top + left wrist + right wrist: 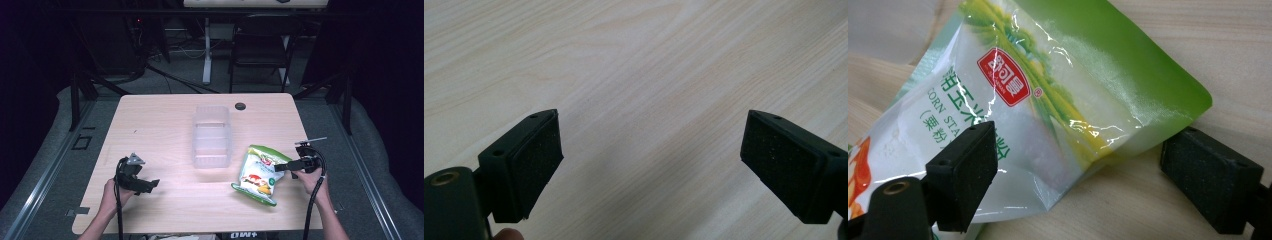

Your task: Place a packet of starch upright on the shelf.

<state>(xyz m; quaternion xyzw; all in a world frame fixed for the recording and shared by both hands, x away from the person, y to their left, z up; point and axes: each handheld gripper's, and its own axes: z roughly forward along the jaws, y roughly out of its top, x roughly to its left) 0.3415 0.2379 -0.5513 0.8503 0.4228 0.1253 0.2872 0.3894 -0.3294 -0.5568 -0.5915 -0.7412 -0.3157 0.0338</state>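
Note:
A green and white snack bag (257,174) lies on the wooden table (165,120) at the front right. My right gripper (283,167) is at the bag's right edge, open, its jaws straddling the bag's upper corner (1128,100); one black pad (964,172) lies over the bag's white face, the other (1209,175) is on the bare wood beside it. My left gripper (148,184) is held low at the front left, open, with bare wood (649,100) between its pads.
A clear plastic container (212,136) stands at the middle of the table. A small dark round grommet (240,106) sits near the far edge. A black chair (261,47) and a desk leg stand beyond the table.

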